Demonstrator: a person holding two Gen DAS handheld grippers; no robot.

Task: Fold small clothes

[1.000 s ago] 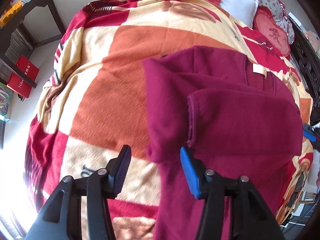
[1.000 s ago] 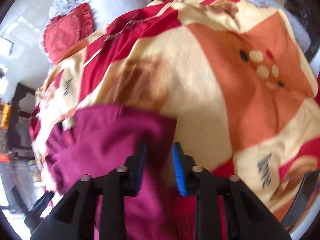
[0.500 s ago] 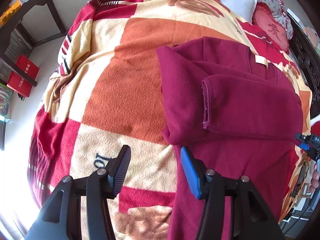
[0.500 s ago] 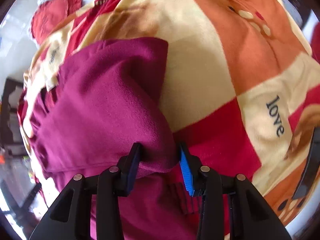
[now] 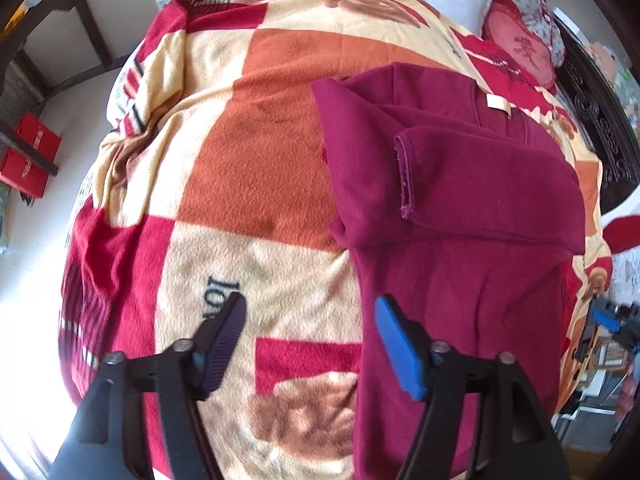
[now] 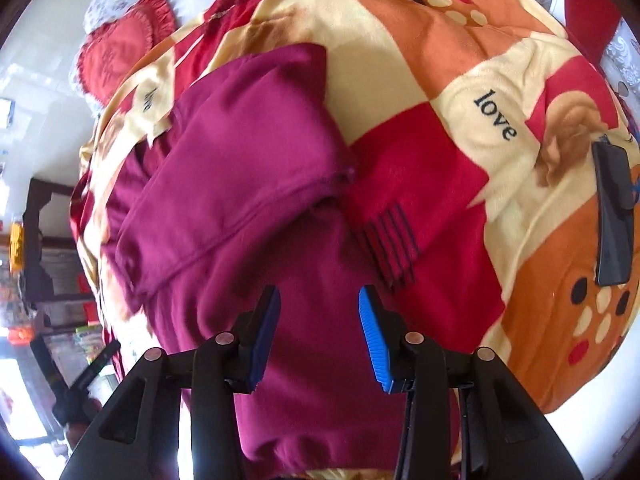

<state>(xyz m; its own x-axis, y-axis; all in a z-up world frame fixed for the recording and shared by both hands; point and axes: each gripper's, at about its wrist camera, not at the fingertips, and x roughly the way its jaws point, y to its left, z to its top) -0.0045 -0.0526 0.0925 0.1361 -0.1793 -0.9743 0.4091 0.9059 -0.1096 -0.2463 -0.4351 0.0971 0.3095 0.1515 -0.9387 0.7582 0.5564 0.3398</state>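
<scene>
Both pairs of jaws were opening and gripped nothing: the left gripper (image 5: pixel 308 340) stood wide over bare blanket with its blue pad at the garment's left edge, and the right gripper (image 6: pixel 319 330) stood at a narrower gap above the lower body of the garment, no cloth pinched between its pads. The task's thing, a magenta fleece sweater (image 5: pixel 452 208), lay flat on a checked orange, cream and red plush blanket (image 5: pixel 248 152) covering the bed, with both sleeves (image 6: pixel 240 168) already folded across the chest and the small cream neck label (image 5: pixel 497 103) showing at the far end. Its long axis ran away from both wrists, from the hem (image 6: pixel 320 446) nearest the jaws up to the collar, so the sweater lay ahead of and below each gripper, the left on its left side and the right over its right half. By my reading the sleeve folds were done and the remaining step was to bring the hem up toward the collar; for that each gripper would need to drop onto its own hem corner, and the right looked the nearer to the cloth. No container showed in either view; a dark flat device (image 6: pixel 612 216) lay on the blanket to the right, well apart from the sweater, and red heart-shaped cushions (image 5: pixel 520 50) sat by the pillows.
</scene>
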